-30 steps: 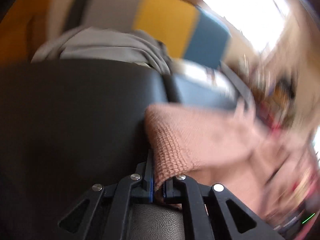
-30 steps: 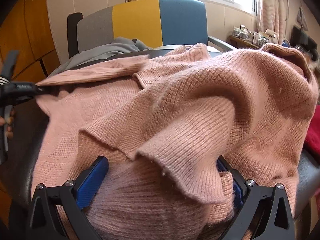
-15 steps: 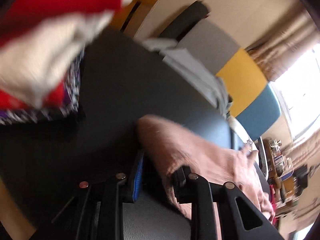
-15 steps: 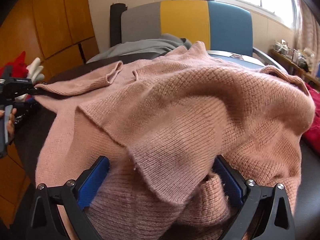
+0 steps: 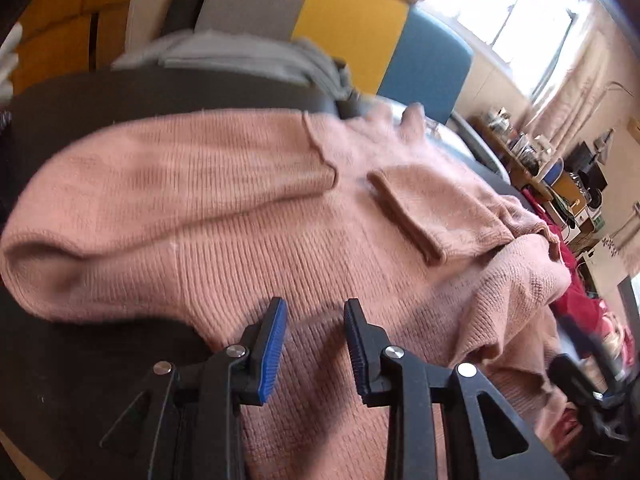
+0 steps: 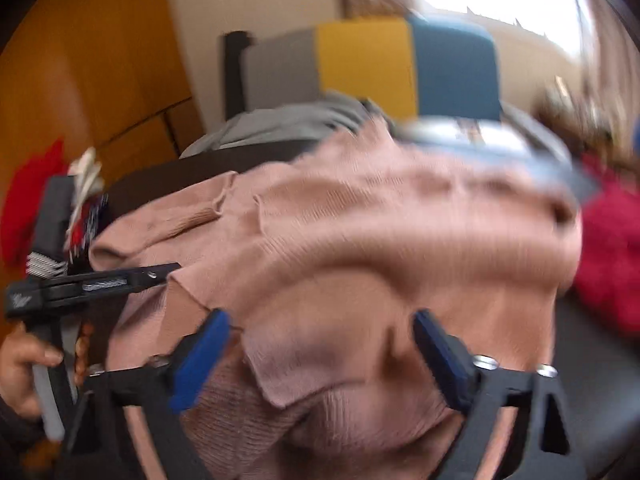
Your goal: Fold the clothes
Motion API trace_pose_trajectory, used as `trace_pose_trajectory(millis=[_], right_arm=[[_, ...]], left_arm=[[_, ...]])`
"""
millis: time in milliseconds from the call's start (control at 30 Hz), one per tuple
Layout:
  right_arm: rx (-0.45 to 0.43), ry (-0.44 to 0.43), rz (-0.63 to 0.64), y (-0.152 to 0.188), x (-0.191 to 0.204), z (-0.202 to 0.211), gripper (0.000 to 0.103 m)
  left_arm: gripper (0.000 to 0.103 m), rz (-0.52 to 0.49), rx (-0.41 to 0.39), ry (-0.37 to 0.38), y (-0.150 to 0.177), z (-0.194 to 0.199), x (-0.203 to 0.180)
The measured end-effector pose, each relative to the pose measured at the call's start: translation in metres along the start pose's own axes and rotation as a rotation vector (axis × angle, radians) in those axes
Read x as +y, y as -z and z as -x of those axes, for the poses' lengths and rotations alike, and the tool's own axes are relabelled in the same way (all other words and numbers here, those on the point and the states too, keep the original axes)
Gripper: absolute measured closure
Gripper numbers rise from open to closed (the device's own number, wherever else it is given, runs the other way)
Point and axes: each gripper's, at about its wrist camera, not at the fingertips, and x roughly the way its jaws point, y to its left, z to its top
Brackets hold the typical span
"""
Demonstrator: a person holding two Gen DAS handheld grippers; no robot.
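sweater (image 5: 312, 216) spread on the seat (image 5: 80, 368), folded garment (image 5: 240, 56) behind it, chair back (image 5: 348, 28) beyond

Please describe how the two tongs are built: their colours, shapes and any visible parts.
Both tongs, left and right, are black plastic frames with triangular cut-outs and silver round screws. Each finger ends in a ribbed blue pad. From the right view, the left tongs show a black body, a metal spring, and a grey handle.
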Motion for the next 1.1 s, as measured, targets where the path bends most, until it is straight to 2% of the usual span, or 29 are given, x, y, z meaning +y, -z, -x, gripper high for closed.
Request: trace_pose_trajectory(millis=[100,200,267,300,333,367,400,433,500,600,700,833,900,1000,1033,1100], right_arm=[[-0.018,0.075,0.209,-0.015,0.023,-0.010,0.000],[0.007,0.134,0.304,-0.033,0.031,-0.035,0.000],[0.059,0.157,0.351,-0.039,0.034,-0.058,0.000],[0.102,0.171,0.373,-0.038,0.033,-0.069,0.006],[0.162,0.164,0.395,-0.037,0.033,-0.081,0.018],[0.183,0.134,0.378,-0.037,0.029,-0.084,0.049],[0.204,0.105,0.361,-0.037,0.025,-0.086,0.061],[0.206,0.093,0.346,-0.036,0.023,-0.085,0.062],[0.203,0.086,0.338,-0.035,0.020,-0.081,0.080],[0.174,0.097,0.318,-0.034,0.013,-0.066,0.089],[0.139,0.142,0.303,-0.034,-0.003,-0.036,0.090],[0.125,0.271,0.270,-0.024,-0.043,0.014,0.090],[0.151,0.335,0.209,-0.009,-0.073,0.040,0.090],[0.255,0.409,0.118,0.033,-0.115,0.069,0.090],[0.279,0.418,0.100,0.043,-0.121,0.075,0.090],[0.351,0.378,0.028,0.076,-0.135,0.088,0.090]], left_arm=[[0.074,-0.055,-0.010,-0.010,0.003,-0.002,-0.002],[0.074,-0.077,-0.013,-0.007,0.004,-0.001,-0.002],[0.074,-0.076,-0.011,0.000,0.000,0.000,-0.003],[0.074,-0.079,-0.012,0.001,-0.001,-0.002,-0.003],[0.074,-0.082,-0.012,0.001,-0.003,-0.004,-0.003],[0.073,-0.086,-0.013,0.001,-0.004,-0.007,-0.002],[0.073,-0.090,-0.014,0.002,-0.005,-0.009,-0.002],[0.072,-0.095,-0.014,0.001,-0.006,-0.010,-0.001],[0.071,-0.116,-0.009,-0.004,-0.006,-0.009,0.003],[0.071,-0.159,0.009,-0.011,-0.011,-0.010,0.008],[0.071,-0.196,0.032,-0.024,-0.022,-0.013,0.016],[0.071,-0.203,0.044,-0.082,-0.040,-0.018,0.037],[0.071,-0.189,0.057,-0.084,-0.044,-0.017,0.048],[0.071,-0.207,0.069,-0.116,-0.045,-0.015,0.056],[0.071,-0.222,0.072,-0.134,-0.045,-0.014,0.057],[0.071,-0.224,0.078,-0.162,-0.046,-0.012,0.061]])
